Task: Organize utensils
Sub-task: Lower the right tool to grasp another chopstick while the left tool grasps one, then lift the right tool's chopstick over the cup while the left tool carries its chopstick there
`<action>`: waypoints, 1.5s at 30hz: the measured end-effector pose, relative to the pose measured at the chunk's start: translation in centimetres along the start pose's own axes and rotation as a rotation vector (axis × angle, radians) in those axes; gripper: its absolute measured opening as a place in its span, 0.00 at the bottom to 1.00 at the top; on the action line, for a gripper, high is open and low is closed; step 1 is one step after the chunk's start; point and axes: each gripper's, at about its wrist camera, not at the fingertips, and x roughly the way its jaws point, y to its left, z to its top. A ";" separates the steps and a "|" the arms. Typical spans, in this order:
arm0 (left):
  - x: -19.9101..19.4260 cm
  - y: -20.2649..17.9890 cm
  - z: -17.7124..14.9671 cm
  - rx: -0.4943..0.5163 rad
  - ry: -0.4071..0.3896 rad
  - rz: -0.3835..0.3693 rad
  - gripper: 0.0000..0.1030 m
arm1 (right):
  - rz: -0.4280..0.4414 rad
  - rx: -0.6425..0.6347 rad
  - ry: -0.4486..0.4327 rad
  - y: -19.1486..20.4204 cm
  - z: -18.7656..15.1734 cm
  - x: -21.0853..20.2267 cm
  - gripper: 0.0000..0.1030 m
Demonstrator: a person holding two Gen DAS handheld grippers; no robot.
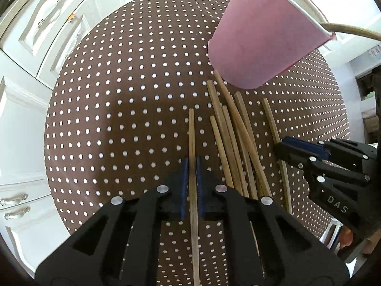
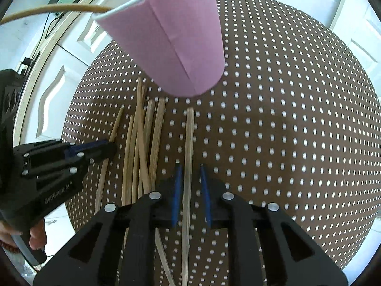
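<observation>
Several wooden chopsticks (image 1: pixel 233 138) lie in a loose bundle on the round brown dotted table (image 1: pixel 119 90), just in front of a pink paper cup (image 1: pixel 262 40). The cup stands upright with two chopsticks (image 1: pixel 352 29) leaning out of it. My left gripper (image 1: pixel 192 160) is shut on a single chopstick (image 1: pixel 191 128) left of the bundle. My right gripper (image 2: pixel 190 166) stands open astride another single chopstick (image 2: pixel 189 133). That chopstick lies right of the bundle (image 2: pixel 142 143), and a gap shows beside the pads. Each gripper shows side-on in the other's view, the right gripper (image 1: pixel 283 147) and the left gripper (image 2: pixel 112 146).
White cabinet doors and drawers with metal handles (image 1: pixel 35 35) surround the table on the left. The table's rim (image 2: pixel 357 226) curves close at the lower right. A hand (image 2: pixel 35 236) holds the left gripper's grip. The pink cup (image 2: pixel 176 43) rises close ahead of both grippers.
</observation>
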 end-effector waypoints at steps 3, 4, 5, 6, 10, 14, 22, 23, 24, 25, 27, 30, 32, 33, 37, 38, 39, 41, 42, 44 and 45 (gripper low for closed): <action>0.4 -0.2 0.6 -0.001 -0.005 0.014 0.09 | -0.022 -0.020 -0.005 0.8 0.9 0.5 0.15; 0.5 -0.3 0.7 0.004 -0.007 0.021 0.09 | -0.031 -0.031 -0.009 1.1 1.1 0.6 0.15; 0.4 -0.5 0.6 0.013 -0.007 0.030 0.08 | -0.040 -0.042 -0.011 1.4 1.3 0.8 0.14; 0.5 -0.7 0.7 0.022 -0.009 0.037 0.08 | -0.052 -0.056 -0.013 1.7 1.4 0.9 0.13; 0.5 -1.1 1.1 0.036 -0.008 0.041 0.06 | -0.067 -0.057 -0.020 1.6 1.3 1.0 0.05; -0.4 -1.4 0.3 0.036 -0.016 0.023 0.06 | -0.045 -0.021 -0.034 1.1 1.2 0.4 0.05; -4.7 -1.9 -0.8 0.083 -0.101 -0.050 0.05 | 0.014 0.003 -0.120 0.9 0.0 -4.6 0.04; -5.4 -2.0 -0.8 0.089 -0.113 -0.060 0.05 | 0.019 0.005 -0.131 0.1 -0.4 -5.7 0.04; -5.9 -2.1 -0.8 0.095 -0.123 -0.068 0.05 | 0.024 0.007 -0.145 0.1 -0.6 -6.4 0.04; -6.9 -2.3 -1.1 0.104 -0.137 -0.077 0.05 | 0.031 0.009 -0.163 0.2 -0.8 -7.4 0.04; -8.8 -2.1 -1.4 0.120 -0.165 -0.090 0.05 | 0.039 0.009 -0.196 0.5 -1.0 -8.7 0.04; -10.9 -2.6 -1.7 0.145 -0.209 -0.116 0.05 | 0.043 -0.008 -0.254 1.6 -0.9 -11.1 0.04; -12.8 -3.4 -2.1 0.168 -0.238 -0.134 0.05 | 0.048 -0.012 -0.284 2.0 -0.8 -12.4 0.04; -13.6 -3.7 -2.2 0.182 -0.248 -0.143 0.05 | 0.050 -0.013 -0.304 2.2 -0.7 -13.2 0.04; -16.3 -4.9 -2.4 0.219 -0.298 -0.167 0.05 | 0.053 -0.022 -0.364 2.5 -0.9 -16.3 0.04; -16.8 -5.0 -2.3 0.224 -0.306 -0.175 0.05 | 0.053 -0.023 -0.374 2.4 -1.0 -16.7 0.04; -17.5 -5.2 -2.3 0.233 -0.322 -0.180 0.05 | 0.052 -0.027 -0.391 2.6 -1.0 -17.3 0.04; -18.6 -5.5 -2.2 0.238 -0.346 -0.195 0.05 | 0.054 -0.031 -0.419 2.8 -1.0 -18.6 0.04; -19.4 -5.7 -2.1 0.238 -0.358 -0.206 0.05 | 0.054 -0.034 -0.432 2.9 -1.0 -18.8 0.04; -20.5 -5.8 -1.9 0.243 -0.385 -0.218 0.05 | 0.050 -0.040 -0.452 3.3 -1.0 -19.7 0.04; -21.2 -5.9 -1.7 0.245 -0.404 -0.220 0.05 | 0.048 -0.042 -0.465 3.4 -1.1 -20.1 0.04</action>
